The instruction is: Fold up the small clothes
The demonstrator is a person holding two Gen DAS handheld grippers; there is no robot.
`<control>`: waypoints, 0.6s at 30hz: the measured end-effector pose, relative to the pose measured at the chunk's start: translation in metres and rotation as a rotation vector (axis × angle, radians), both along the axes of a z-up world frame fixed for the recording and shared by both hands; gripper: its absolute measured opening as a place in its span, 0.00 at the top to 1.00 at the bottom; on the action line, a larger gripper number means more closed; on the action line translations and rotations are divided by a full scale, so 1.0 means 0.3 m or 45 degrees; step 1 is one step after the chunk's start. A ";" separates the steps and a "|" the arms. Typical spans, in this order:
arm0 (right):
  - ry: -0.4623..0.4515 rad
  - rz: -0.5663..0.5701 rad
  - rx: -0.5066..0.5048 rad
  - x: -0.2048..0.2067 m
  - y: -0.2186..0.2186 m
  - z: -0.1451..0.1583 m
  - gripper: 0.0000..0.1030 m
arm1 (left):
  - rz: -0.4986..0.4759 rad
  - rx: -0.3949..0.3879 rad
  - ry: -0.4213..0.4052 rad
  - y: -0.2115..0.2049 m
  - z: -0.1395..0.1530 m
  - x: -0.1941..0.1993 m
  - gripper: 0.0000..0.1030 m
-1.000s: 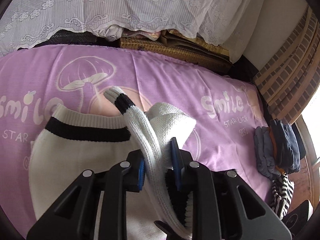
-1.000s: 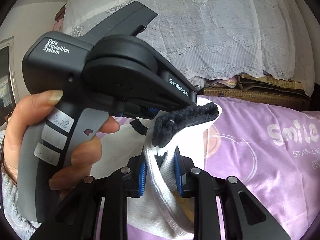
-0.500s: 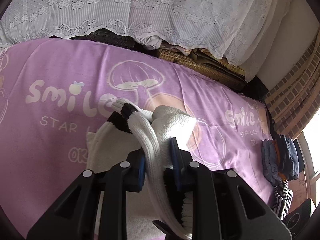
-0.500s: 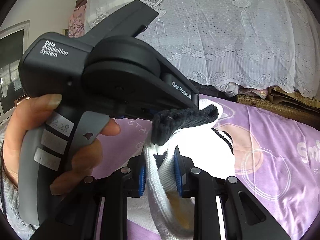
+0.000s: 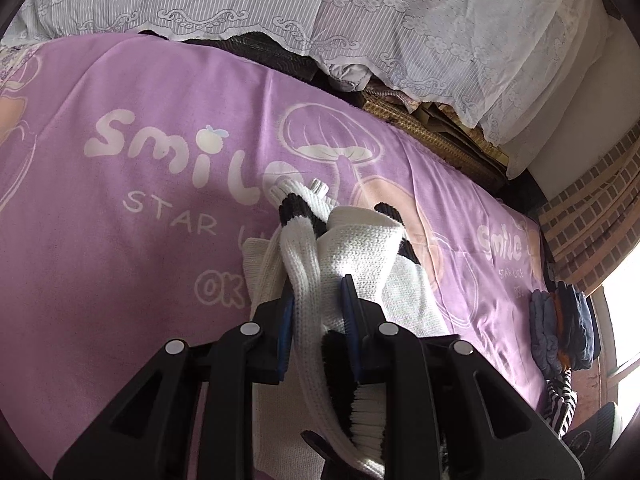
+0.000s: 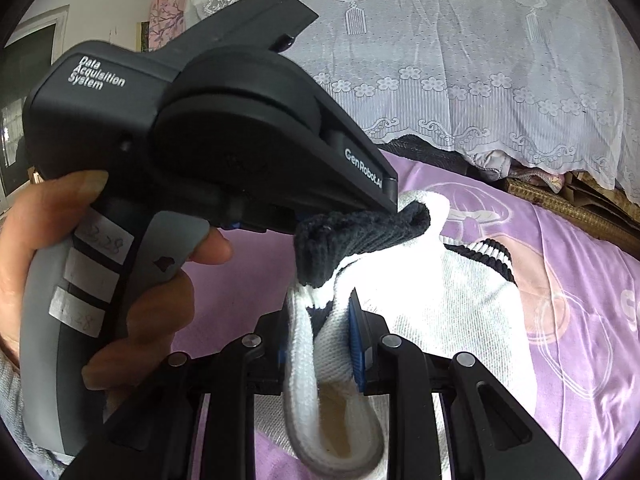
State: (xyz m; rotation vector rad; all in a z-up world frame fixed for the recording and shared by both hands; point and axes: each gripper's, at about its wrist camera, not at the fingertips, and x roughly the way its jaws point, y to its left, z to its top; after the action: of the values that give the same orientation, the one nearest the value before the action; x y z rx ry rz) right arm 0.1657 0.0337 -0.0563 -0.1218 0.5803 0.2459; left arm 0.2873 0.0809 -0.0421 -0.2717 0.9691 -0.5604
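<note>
A small white knit sweater [image 5: 360, 252] with black stripes hangs bunched above the purple blanket [image 5: 140, 220]. My left gripper [image 5: 318, 300] is shut on a fold of it, and a black-banded cuff [image 5: 294, 208] sticks out past the fingertips. In the right wrist view my right gripper [image 6: 320, 316] is shut on another fold of the same sweater [image 6: 440, 300]. The left gripper's body [image 6: 224, 136], held by a hand [image 6: 152, 312], fills the left half of that view, with the black ribbed edge [image 6: 360, 232] bunched at its tip. The sweater's lower part lies behind both grippers.
The blanket with "Smile" lettering and a mushroom print covers the bed. A white lace cover [image 5: 360, 20] drapes along the far side. A pile of dark folded clothes [image 5: 564, 328] and a striped garment [image 5: 560, 396] sit at the blanket's right edge, near a brick-patterned wall [image 5: 592, 208].
Both grippers have carried the sweater leftward across the blanket and slightly down. The flat white panel seen on the bed earlier is now gathered up with the rest. Both grips are unchanged.
</note>
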 end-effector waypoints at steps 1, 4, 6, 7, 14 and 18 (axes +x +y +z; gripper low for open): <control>0.003 0.000 -0.002 0.013 -0.003 -0.006 0.76 | 0.003 -0.001 0.005 0.005 -0.007 0.003 0.80; 0.013 0.003 -0.012 0.024 0.002 -0.024 0.76 | 0.023 0.004 0.011 0.024 -0.022 0.004 0.80; 0.025 0.008 -0.025 0.029 0.009 -0.033 0.76 | 0.038 0.012 0.013 0.035 -0.032 0.002 0.80; 0.034 0.009 -0.034 0.033 0.012 -0.039 0.76 | 0.048 0.024 0.011 0.039 -0.037 0.002 0.80; 0.069 0.024 -0.037 0.046 0.020 -0.071 0.76 | 0.111 0.164 -0.032 0.039 -0.069 0.008 0.78; 0.072 0.029 -0.044 0.038 0.030 -0.082 0.75 | 0.114 0.233 -0.074 0.024 -0.066 0.004 0.77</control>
State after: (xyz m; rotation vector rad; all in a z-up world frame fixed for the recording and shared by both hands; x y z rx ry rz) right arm 0.1772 0.0426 -0.0808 -0.1557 0.6399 0.2620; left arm 0.2884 0.0881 -0.0620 -0.1335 0.9404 -0.3924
